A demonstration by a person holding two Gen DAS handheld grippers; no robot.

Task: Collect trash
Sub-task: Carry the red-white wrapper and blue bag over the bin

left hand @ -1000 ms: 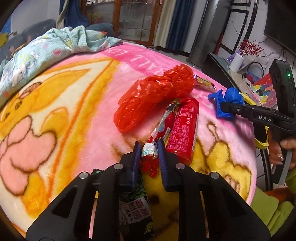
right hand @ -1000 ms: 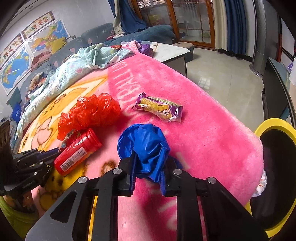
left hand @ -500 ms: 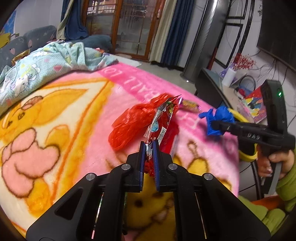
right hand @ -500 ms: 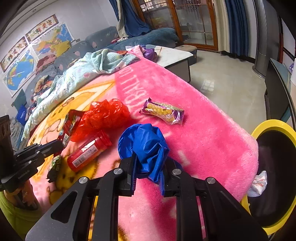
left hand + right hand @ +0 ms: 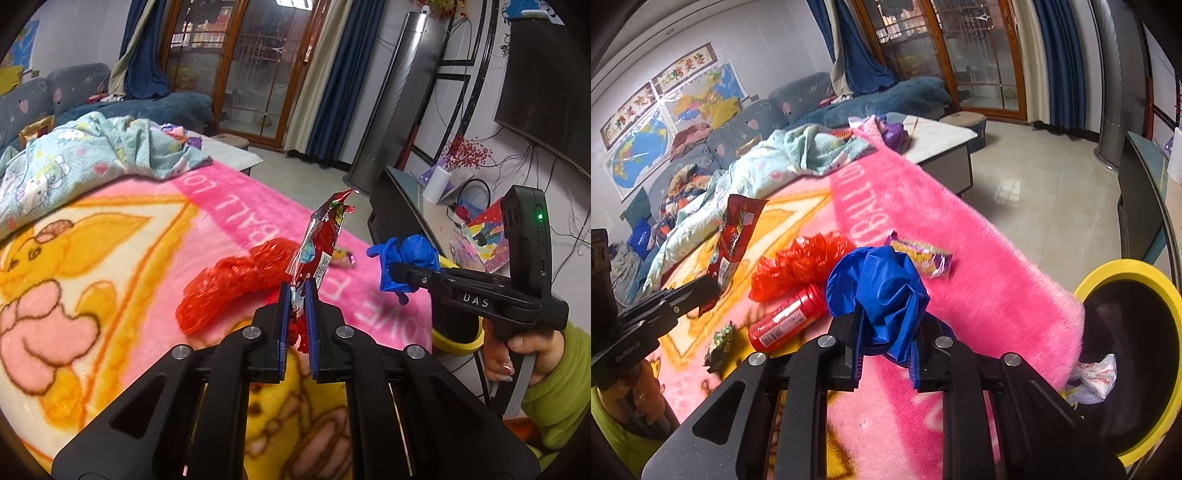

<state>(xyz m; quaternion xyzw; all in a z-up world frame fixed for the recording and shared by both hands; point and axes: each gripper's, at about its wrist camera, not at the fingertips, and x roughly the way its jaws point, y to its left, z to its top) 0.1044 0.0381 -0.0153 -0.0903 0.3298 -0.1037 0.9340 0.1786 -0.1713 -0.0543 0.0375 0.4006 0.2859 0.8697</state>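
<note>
My left gripper [image 5: 297, 295] is shut on a red snack wrapper [image 5: 320, 243], which stands upright above the pink blanket [image 5: 122, 236]. The same red snack wrapper [image 5: 737, 229] shows at the left of the right wrist view, held by the left gripper [image 5: 701, 291]. My right gripper [image 5: 886, 332] is shut on a crumpled blue plastic bag [image 5: 879, 284], lifted off the blanket; the blue plastic bag [image 5: 406, 258] and right gripper [image 5: 397, 271] also appear at the right of the left wrist view. On the blanket lie a red plastic bag [image 5: 801, 264], a red can [image 5: 786, 323], a purple-yellow snack packet [image 5: 923, 256] and a green wrapper [image 5: 720, 345].
A yellow-rimmed bin [image 5: 1123, 266] stands off the blanket's right edge with a white bag [image 5: 1097, 376] inside. A light blue quilt [image 5: 92, 155] is heaped at the far end. A dark TV stand [image 5: 399, 218] and tiled floor lie beyond. A hand in a green sleeve [image 5: 554, 373] holds the right gripper.
Both grippers have risen off the blanket. The left one closed on the red wrapper and lifted it clear of the can; the right one carries the blue bag higher.
</note>
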